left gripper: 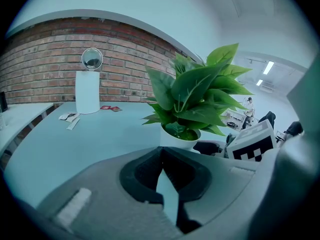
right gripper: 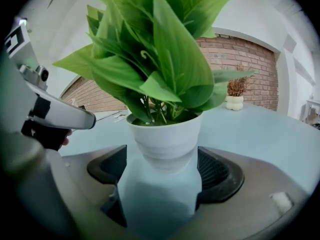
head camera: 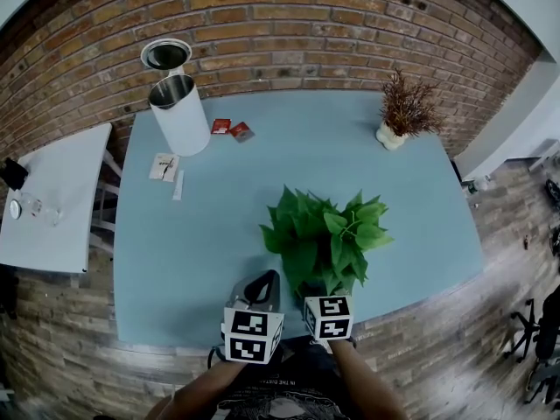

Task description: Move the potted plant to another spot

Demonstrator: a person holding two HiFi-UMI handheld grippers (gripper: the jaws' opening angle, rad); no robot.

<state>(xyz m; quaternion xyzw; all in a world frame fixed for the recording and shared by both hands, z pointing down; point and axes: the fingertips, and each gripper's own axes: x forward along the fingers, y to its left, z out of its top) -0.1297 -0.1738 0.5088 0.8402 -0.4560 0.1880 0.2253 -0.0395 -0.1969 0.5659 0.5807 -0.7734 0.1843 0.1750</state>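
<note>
**Potted plant upright between the right gripper's spread fingers**

The potted plant point(head camera: 324, 234) stands upright on the blue table point(head camera: 201, 252). Its long axis runs straight up from the pot, and the leaves fan upward and out to all sides. It sits in the near half of the table, right of centre, close to the front edge.

The right gripper point(right gripper: 162, 171) is spread wide, with its fingers point(right gripper: 220, 171) on either side of the pot's lower part. The pot stands between the tips, and a sliver of table shows on either side, so nothing is clamped.

The left gripper point(left gripper: 161, 154) hangs just left of the plant. Its jaws are pressed together at the tips and hold nothing.

The pot is white and smooth, tapering downward with a stepped band under the rim. The foliage is broad, glossy and bright green.

Farther back, a white bin point(head camera: 181, 116) stands near the brick wall point(head camera: 306, 33). A small vase of dried stems point(head camera: 402, 112) sits at the far right corner.
</note>
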